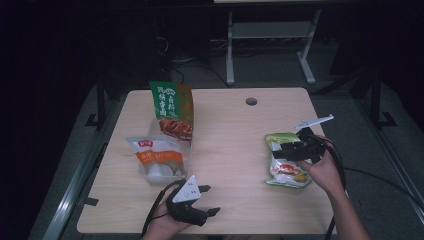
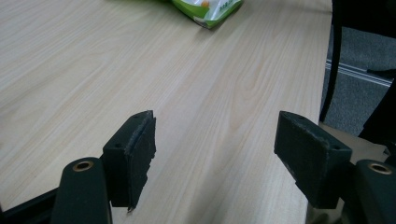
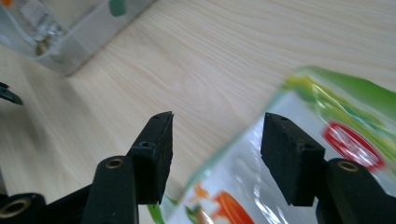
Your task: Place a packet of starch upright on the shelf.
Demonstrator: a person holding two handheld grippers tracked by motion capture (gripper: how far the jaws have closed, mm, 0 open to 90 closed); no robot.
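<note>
A green and clear snack bag [image 1: 286, 165] lies flat at the table's right side. My right gripper [image 1: 280, 151] hovers just over the bag's near edge with its jaws apart. In the right gripper view the gripper [image 3: 217, 140] stands open, the bag's edge [image 3: 327, 140] runs under its right jaw, and no pad presses on it. Near the table's front edge my left gripper [image 1: 211, 200] lies low, open and empty. In the left gripper view its jaws [image 2: 215, 144] frame bare wood, and a corner of the green bag [image 2: 208, 9] shows far ahead.
A tall green pouch [image 1: 172, 107] stands upright at the back left of the wooden table [image 1: 230, 125]. In front of it sits a clear bag with an orange label [image 1: 159, 157], whose corner also shows as clear bag [image 3: 56, 32]. A cable hole [image 1: 251, 101] lies at the back.
</note>
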